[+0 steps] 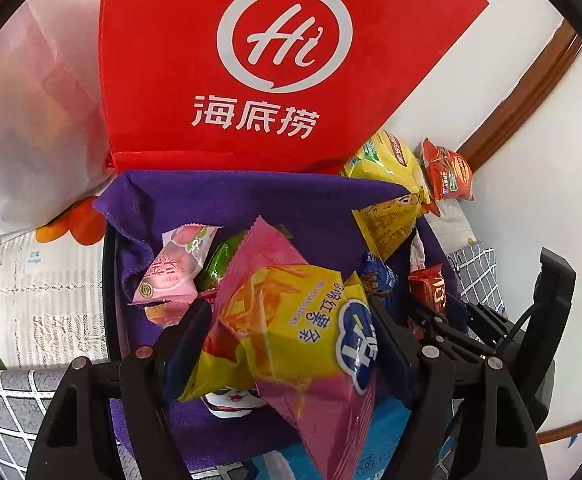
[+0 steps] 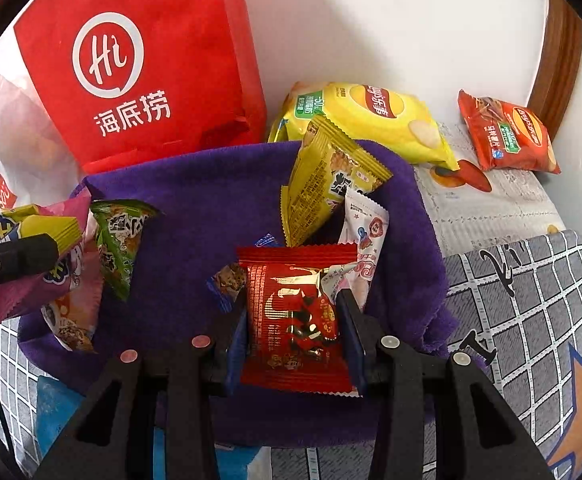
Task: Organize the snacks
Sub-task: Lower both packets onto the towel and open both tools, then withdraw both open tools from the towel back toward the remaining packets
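Observation:
A basket lined with purple cloth (image 1: 251,196) (image 2: 195,188) holds several snack packets. My left gripper (image 1: 291,344) is shut on a pink and yellow sweet potato stick bag (image 1: 291,312), held just above the basket's near side. In the right wrist view that bag (image 2: 51,240) shows at the left edge, under a left finger (image 2: 19,260). My right gripper (image 2: 295,332) is shut on a red snack packet (image 2: 295,320) over the basket's near right part. The left wrist view shows the right gripper (image 1: 447,312) with the red packet (image 1: 431,284).
Inside lie a gold packet (image 2: 323,184), a green packet (image 2: 119,240), a white packet (image 2: 363,232), a blue packet (image 2: 227,280) and a pink peach packet (image 1: 175,268). A red paper bag (image 2: 131,72) stands behind. Yellow (image 2: 375,120) and red (image 2: 507,136) chip bags lie at the back right.

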The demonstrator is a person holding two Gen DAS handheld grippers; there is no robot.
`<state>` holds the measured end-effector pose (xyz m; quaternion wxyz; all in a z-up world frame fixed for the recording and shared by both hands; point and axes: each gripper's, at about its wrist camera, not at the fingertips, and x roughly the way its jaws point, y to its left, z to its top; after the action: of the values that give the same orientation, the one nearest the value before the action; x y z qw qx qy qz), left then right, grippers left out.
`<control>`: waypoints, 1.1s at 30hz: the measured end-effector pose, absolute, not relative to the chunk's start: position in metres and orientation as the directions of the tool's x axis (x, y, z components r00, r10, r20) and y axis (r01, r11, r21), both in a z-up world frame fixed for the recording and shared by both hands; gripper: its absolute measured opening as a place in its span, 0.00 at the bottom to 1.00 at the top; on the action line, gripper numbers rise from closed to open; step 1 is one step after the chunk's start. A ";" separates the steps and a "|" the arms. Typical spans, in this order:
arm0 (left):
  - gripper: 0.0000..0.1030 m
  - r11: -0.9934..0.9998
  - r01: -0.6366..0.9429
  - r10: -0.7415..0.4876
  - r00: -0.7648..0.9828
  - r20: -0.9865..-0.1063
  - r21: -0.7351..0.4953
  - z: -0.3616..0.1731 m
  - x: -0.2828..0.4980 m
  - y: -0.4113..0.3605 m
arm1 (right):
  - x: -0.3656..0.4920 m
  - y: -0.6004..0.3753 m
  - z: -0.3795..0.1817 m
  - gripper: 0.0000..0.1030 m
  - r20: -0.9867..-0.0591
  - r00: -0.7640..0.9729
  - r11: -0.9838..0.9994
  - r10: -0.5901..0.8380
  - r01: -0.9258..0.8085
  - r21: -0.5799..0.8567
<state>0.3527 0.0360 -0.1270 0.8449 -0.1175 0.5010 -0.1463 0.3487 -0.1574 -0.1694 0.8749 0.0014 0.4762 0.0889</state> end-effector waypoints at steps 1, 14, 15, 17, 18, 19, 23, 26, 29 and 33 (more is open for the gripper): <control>0.74 0.929 0.131 -0.366 0.454 -0.812 -0.346 -0.127 0.353 0.035 | 0.349 -0.157 -0.169 0.41 -0.833 0.531 0.985 0.155 -0.153 0.086; 0.76 0.926 0.136 -0.374 0.440 -0.816 -0.351 -0.125 0.355 0.034 | 0.344 -0.159 -0.158 0.51 -0.822 0.550 0.986 0.147 -0.142 0.082; 0.76 0.925 0.138 -0.378 0.440 -0.814 -0.355 -0.124 0.355 0.034 | 0.343 -0.160 -0.157 0.51 -0.820 0.553 0.987 0.147 -0.139 0.083; 0.78 0.919 0.145 -0.392 0.451 -0.802 -0.368 -0.121 0.353 0.035 | 0.341 -0.163 -0.153 0.52 -0.815 0.561 0.988 0.148 -0.128 0.091; 0.81 0.913 0.150 -0.403 0.469 -0.786 -0.379 -0.117 0.351 0.037 | 0.341 -0.165 -0.152 0.53 -0.813 0.564 0.988 0.147 -0.122 0.094; 0.86 0.907 0.158 -0.415 0.486 -0.769 -0.390 -0.114 0.348 0.038 | 0.339 -0.167 -0.150 0.53 -0.810 0.568 0.989 0.145 -0.116 0.096; 0.90 0.902 0.199 -0.429 0.521 -0.738 -0.383 -0.098 0.339 0.036 | 0.334 -0.172 -0.147 0.53 -0.807 0.574 0.990 0.141 -0.099 0.103; 0.90 0.905 0.216 -0.424 0.525 -0.738 -0.366 -0.093 0.335 0.032 | 0.331 -0.175 -0.145 0.53 -0.805 0.577 0.990 0.137 -0.087 0.107; 0.90 0.906 0.233 -0.424 0.526 -0.738 -0.355 -0.089 0.331 0.028 | 0.325 -0.179 -0.142 0.53 -0.804 0.580 0.992 0.127 -0.076 0.102; 0.90 0.906 0.245 -0.424 0.531 -0.734 -0.346 -0.083 0.325 0.024 | 0.316 -0.184 -0.137 0.53 -0.804 0.583 0.993 0.117 -0.068 0.096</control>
<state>0.3252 0.0242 -0.0829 0.8691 -0.1003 0.4445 -0.1925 0.3161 -0.1840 -0.1375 0.8891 0.0272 0.4539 0.0519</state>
